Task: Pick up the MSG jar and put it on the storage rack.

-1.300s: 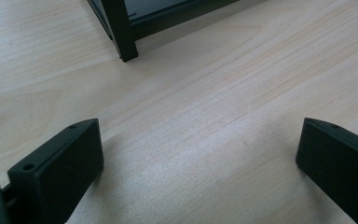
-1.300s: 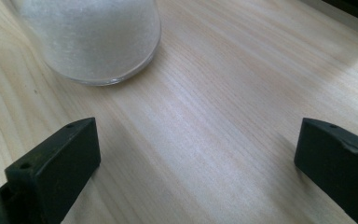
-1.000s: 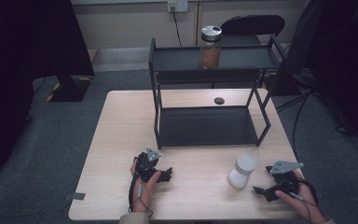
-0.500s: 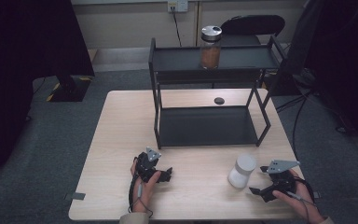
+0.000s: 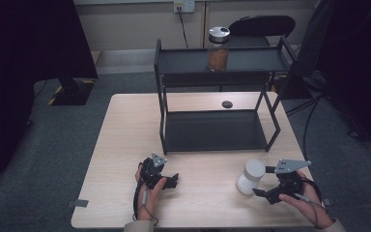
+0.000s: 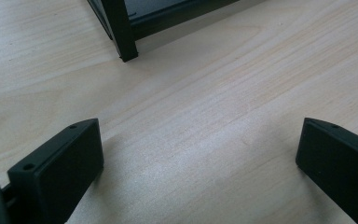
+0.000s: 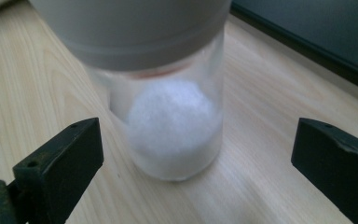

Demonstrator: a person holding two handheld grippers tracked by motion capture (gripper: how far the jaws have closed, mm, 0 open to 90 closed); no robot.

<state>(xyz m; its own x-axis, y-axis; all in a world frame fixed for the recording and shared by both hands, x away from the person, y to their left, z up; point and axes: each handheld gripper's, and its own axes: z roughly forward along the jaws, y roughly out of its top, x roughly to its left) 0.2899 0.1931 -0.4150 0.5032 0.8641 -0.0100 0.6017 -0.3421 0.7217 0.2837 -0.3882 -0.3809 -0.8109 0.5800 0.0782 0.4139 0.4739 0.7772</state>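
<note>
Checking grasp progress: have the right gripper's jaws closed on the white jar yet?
No: in the right gripper view the right gripper has its jaws wide apart, with the white jar standing untouched between them.

Black two-tier shelf (image 5: pixel 217 130) on wooden table (image 5: pixel 125 140), brown-filled jar (image 5: pixel 218 48) on top tier, small dark disc (image 5: pixel 227 104)

Desk (image 5: pixel 125 145): pale wood, fine grain lines. Rack (image 5: pixel 212 130): black, two shelves. Near jar (image 7: pixel 168 116): clear glass, white powder, grey lid. Jar on top shelf (image 5: pixel 218 48): brown contents, silver lid. Both claws, right claw (image 5: pixel 262 181) and left claw (image 5: pixel 174 179): black, grey plate on top. Floor (image 5: pixel 43 159): dark grey carpet.
</note>
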